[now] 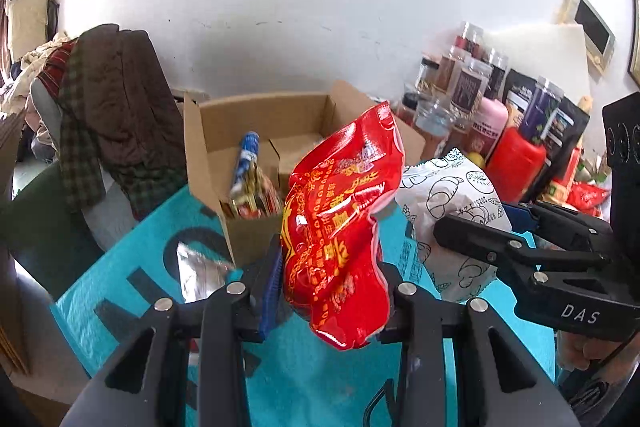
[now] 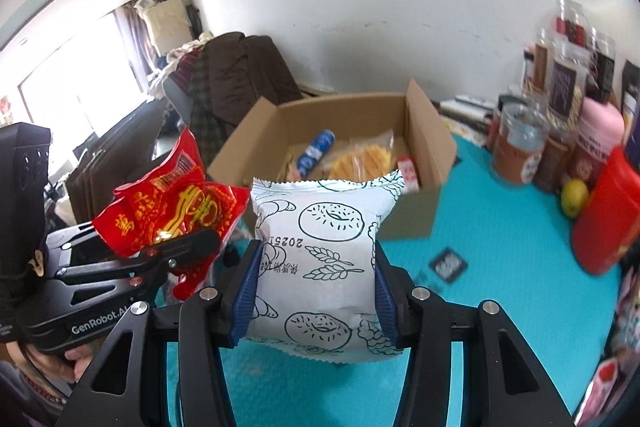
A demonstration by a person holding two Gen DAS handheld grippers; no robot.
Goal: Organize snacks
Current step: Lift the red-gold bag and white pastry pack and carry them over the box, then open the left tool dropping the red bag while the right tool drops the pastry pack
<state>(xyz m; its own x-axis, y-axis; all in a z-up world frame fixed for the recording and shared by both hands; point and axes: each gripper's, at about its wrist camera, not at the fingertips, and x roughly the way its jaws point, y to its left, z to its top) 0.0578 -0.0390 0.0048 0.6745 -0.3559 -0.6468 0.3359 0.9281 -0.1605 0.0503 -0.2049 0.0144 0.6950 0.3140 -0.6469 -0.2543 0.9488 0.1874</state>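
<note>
My left gripper (image 1: 328, 263) is shut on a red snack bag (image 1: 340, 223) with gold print and holds it above the teal mat. The bag also shows in the right wrist view (image 2: 168, 211). My right gripper (image 2: 316, 279) is shut on a white bread packet (image 2: 320, 259) printed with doughnuts, seen in the left wrist view (image 1: 448, 203) too. An open cardboard box (image 1: 256, 147) stands just beyond both; in the right wrist view the box (image 2: 424, 147) holds a blue tube (image 2: 316, 151), a yellow waffle pack (image 2: 364, 159) and other snacks.
Jars, bottles, dark pouches and a red container (image 1: 516, 159) crowd the right side, with a lemon (image 2: 574, 197) beside a red container (image 2: 608, 215). A small dark tile (image 2: 448, 264) lies on the teal mat (image 2: 500, 227). A chair with draped clothes (image 1: 116, 115) stands at the left.
</note>
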